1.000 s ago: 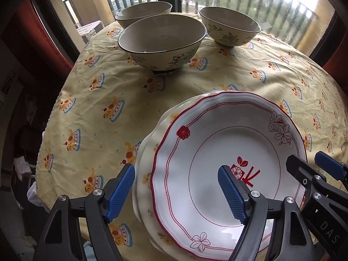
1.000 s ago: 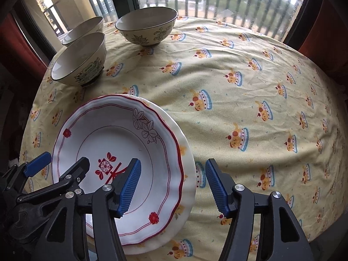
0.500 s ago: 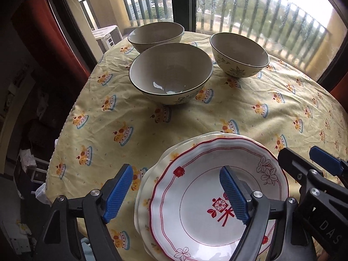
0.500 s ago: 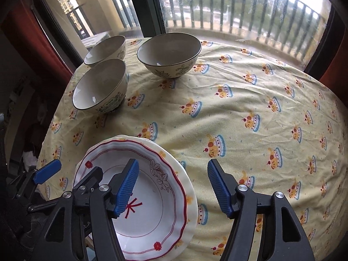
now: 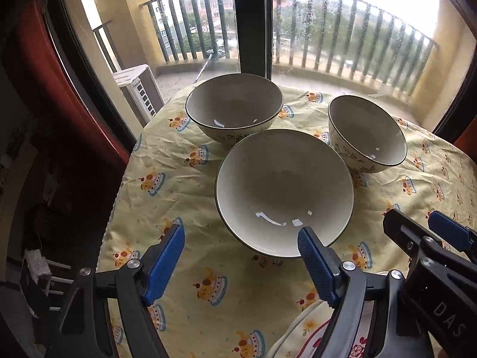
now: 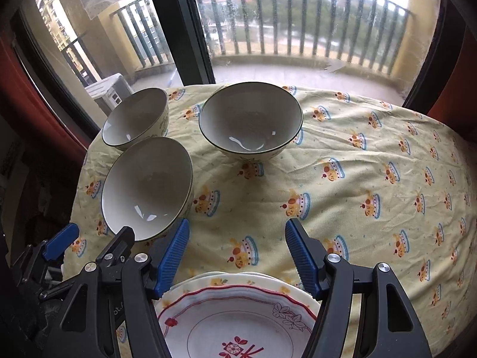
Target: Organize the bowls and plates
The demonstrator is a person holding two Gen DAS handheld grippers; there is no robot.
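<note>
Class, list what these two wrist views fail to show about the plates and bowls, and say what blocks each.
- Plate stack, right wrist view: near half cut off by the bottom edge; number of plates unclear.
- Plate stack, left wrist view: mostly hidden behind the left claw and the right claw.
- Farthest bowl, left wrist view: near side covered by the nearest bowl.

The letters "DAS" stand in white on the right gripper (image 5: 441,256), at four o'clock in the left wrist view.

My desk wears a yellow tablecloth (image 6: 342,197) printed with cakes; beyond its far edge I see a balcony railing (image 6: 298,21) and, far left, an air-conditioner unit (image 5: 138,89)
</note>
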